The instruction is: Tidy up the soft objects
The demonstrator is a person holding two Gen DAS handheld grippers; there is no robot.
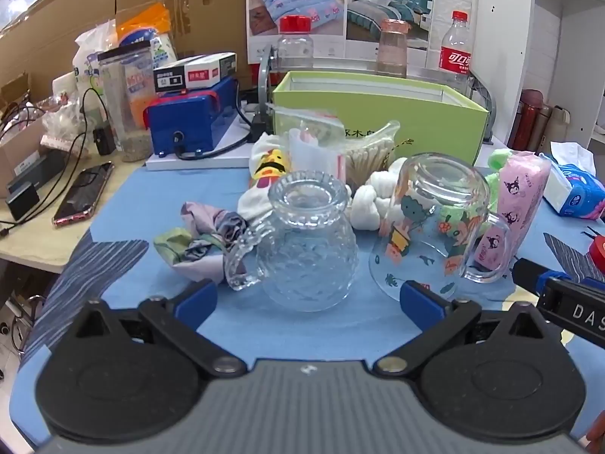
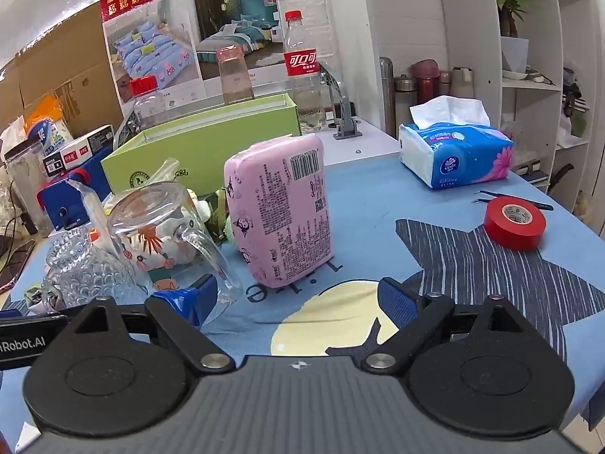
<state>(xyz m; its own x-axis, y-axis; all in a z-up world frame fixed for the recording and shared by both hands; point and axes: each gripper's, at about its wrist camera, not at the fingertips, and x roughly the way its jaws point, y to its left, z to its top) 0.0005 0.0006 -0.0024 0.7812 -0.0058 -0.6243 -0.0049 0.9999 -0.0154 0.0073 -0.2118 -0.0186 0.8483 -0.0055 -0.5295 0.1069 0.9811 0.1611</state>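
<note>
Both grippers hover low over the blue tablecloth (image 2: pixel 363 204), each with its jaws spread wide and nothing between them. Ahead of the left gripper (image 1: pixel 308 297), at twelve o'clock, stands an upturned textured glass mug (image 1: pixel 302 242), and at one o'clock an upturned printed glass mug (image 1: pixel 435 227). Behind them lie the soft things: a crumpled patterned cloth (image 1: pixel 200 238) at eleven o'clock touching the textured mug's handle, a white sock with a yellow figure (image 1: pixel 264 178), and a knotted white cloth (image 1: pixel 372 196) between the two mugs. From the right gripper (image 2: pixel 298 295), the pink wrapped tissue pack (image 2: pixel 280 212) stands upright at twelve o'clock, just beside the printed mug; the blue tissue pack (image 2: pixel 457 151) sits at one o'clock, the red tape roll (image 2: pixel 516 223) at two. The green box (image 2: pixel 196 140) stands open behind.
</note>
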